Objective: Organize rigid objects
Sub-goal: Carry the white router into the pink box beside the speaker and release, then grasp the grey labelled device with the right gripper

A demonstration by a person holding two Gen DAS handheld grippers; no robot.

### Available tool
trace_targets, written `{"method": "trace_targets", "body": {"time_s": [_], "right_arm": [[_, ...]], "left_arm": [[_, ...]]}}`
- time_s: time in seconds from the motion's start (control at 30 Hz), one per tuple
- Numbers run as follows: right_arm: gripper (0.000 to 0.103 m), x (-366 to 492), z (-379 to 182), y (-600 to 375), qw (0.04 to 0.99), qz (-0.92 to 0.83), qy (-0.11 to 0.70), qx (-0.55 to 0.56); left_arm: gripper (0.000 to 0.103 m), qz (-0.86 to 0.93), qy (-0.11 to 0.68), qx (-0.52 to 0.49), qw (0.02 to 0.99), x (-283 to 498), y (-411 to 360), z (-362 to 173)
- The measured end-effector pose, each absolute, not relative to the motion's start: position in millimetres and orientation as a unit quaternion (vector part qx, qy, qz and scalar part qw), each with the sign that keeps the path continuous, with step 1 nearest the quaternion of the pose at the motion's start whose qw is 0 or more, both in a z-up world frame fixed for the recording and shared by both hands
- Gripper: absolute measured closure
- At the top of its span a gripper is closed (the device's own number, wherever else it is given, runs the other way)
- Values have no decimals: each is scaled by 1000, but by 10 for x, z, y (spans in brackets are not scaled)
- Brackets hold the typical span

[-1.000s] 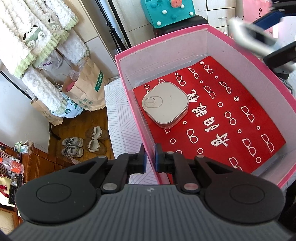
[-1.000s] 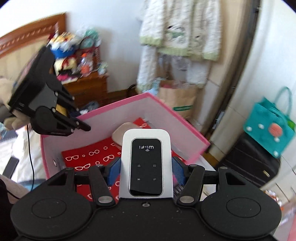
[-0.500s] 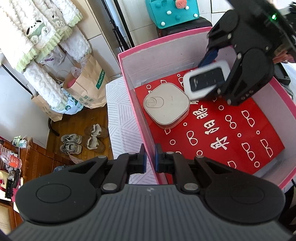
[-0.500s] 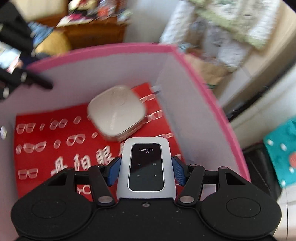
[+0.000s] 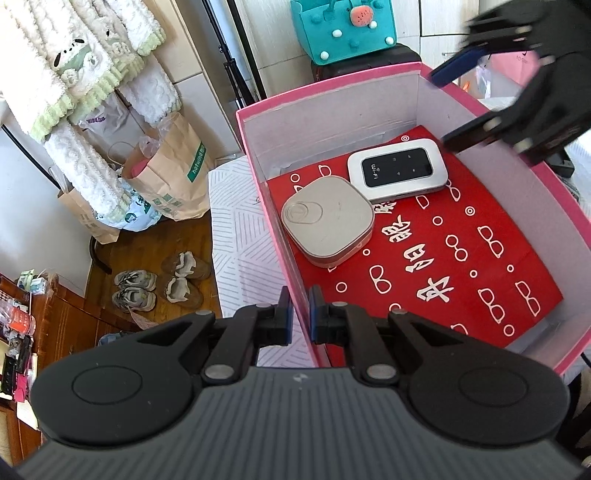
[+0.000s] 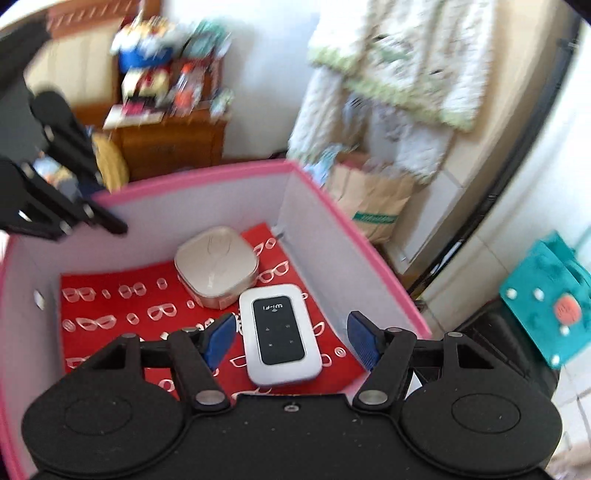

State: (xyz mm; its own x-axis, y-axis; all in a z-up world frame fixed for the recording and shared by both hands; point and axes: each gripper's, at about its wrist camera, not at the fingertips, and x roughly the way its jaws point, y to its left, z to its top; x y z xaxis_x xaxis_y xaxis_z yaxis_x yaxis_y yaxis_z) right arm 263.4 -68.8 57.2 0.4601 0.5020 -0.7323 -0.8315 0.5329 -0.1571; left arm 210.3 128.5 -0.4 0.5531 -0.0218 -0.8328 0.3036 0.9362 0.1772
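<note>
A white wi-fi router with a black face (image 5: 397, 170) (image 6: 279, 333) lies flat on the red printed sheet (image 5: 461, 258) inside the pink box (image 5: 332, 90) (image 6: 192, 182). A beige rounded square case (image 5: 327, 219) (image 6: 216, 266) lies beside it, touching or nearly so. My right gripper (image 6: 291, 339) is open and empty above the router; it shows blurred at the box's far right corner in the left wrist view (image 5: 454, 107). My left gripper (image 5: 299, 314) is shut on the box's near wall edge.
A white patterned surface (image 5: 236, 240) lies under the box. Paper bags (image 5: 166, 173), shoes (image 5: 159, 280) and hanging fleece clothes (image 5: 85, 74) are on the left. A teal bag (image 5: 343, 27) (image 6: 546, 299) sits on a black case behind the box.
My right gripper lowered the router into the box, opened and let it go beside the beige case, then drew back upward. My left gripper stayed on the box wall.
</note>
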Motion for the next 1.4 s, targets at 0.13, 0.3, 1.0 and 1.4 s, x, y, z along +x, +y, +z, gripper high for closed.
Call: {"method": "trace_targets", "body": {"time_s": [0.13, 0.3, 1.0, 1.4], "right_arm": [[32, 2491, 718, -942, 835, 366, 336, -235], [32, 2246, 834, -1330, 840, 332, 379, -200], [32, 1853, -336, -2567, 860, 255, 441, 17], [29, 1977, -559, -2640, 836, 284, 467, 50]], "left_arm": [[95, -94, 461, 146, 870, 2097, 1300, -6], [95, -94, 459, 144, 872, 2096, 1302, -10], [95, -85, 455, 138, 875, 2082, 1294, -1], [96, -73, 457, 135, 876, 2083, 1279, -4]]}}
